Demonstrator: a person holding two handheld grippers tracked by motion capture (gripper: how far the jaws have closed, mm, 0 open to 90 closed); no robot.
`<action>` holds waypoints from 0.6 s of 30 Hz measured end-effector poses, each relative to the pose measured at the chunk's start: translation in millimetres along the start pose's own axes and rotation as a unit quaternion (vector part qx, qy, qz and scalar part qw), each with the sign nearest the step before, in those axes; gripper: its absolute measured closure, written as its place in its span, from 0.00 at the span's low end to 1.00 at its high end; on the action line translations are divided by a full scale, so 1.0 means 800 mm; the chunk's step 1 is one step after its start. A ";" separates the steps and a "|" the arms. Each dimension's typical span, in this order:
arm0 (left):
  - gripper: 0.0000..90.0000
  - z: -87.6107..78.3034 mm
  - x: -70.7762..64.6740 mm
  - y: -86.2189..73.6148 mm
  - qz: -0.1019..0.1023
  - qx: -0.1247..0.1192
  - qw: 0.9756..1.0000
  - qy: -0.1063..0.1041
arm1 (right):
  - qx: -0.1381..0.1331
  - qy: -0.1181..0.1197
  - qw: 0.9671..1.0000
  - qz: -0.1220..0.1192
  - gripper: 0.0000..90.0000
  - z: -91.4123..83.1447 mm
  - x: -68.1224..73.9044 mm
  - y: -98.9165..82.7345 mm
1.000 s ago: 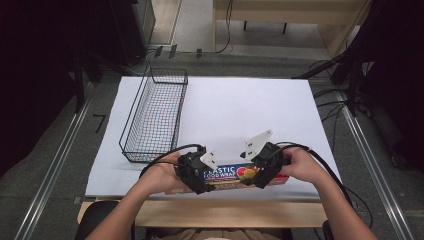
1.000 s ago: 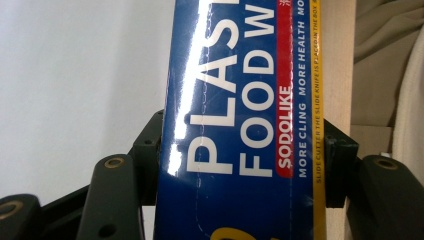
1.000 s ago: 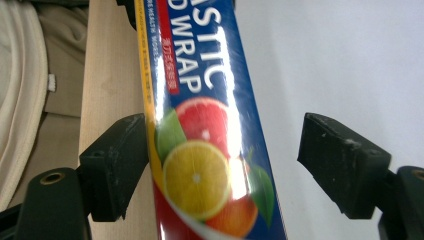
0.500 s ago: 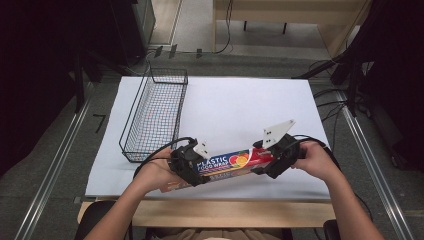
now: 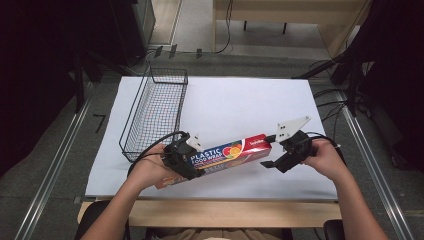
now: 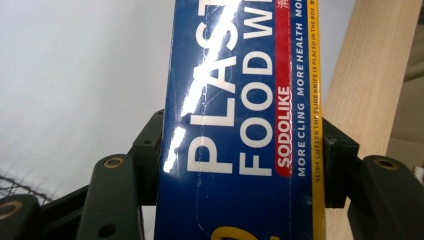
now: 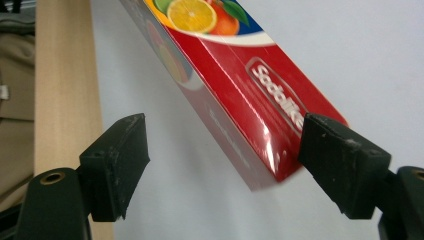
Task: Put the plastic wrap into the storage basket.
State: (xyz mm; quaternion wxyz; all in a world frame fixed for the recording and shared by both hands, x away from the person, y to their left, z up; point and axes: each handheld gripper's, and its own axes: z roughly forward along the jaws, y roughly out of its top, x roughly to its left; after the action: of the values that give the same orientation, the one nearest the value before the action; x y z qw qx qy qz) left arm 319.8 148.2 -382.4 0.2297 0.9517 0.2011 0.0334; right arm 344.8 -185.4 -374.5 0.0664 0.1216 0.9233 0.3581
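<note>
Tongs first: the left tongs (image 5: 186, 161) are clenched across the blue end of the plastic food wrap box (image 5: 220, 156), their black jaws pressing both long sides of it in the left gripper view. The right tongs (image 5: 272, 150) stand released — in the right gripper view their two pads sit apart on either side of the box's red end without touching it.

That box is carried off the surface near the front edge of the worktop (image 5: 240, 107), slanted, its blue end low toward the front left and its red end higher toward the middle. Pickup looks done, and the load rests on the left hand (image 5: 150, 170) alone, while the right hand (image 5: 327, 157) waits just beyond the red end.

Along the left edge lies the wire basket (image 5: 156, 112), long and narrow, with nothing inside — probably where the box is meant to go. Judged so, the carry to the basket, lining the box up with its length, lowering it in and letting go are all left.
</note>
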 end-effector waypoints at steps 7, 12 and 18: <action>0.45 -0.008 0.005 -0.003 0.000 -0.004 1.000 0.002 | -0.006 -0.021 1.000 0.022 0.23 -0.005 -0.013 -0.017; 0.45 -0.014 0.008 -0.005 -0.008 -0.014 1.000 0.002 | 0.004 -0.046 0.999 0.018 0.23 0.008 -0.022 -0.033; 0.45 -0.018 0.009 -0.005 -0.018 -0.016 1.000 0.005 | -0.033 -0.063 0.996 0.055 0.23 0.032 -0.032 -0.059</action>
State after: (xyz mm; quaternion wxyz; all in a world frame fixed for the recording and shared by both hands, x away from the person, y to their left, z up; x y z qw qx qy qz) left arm 322.6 160.2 -371.5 0.2448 0.9438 0.2190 0.0374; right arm 366.4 -209.2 -424.5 0.1083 0.1925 0.8968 0.3833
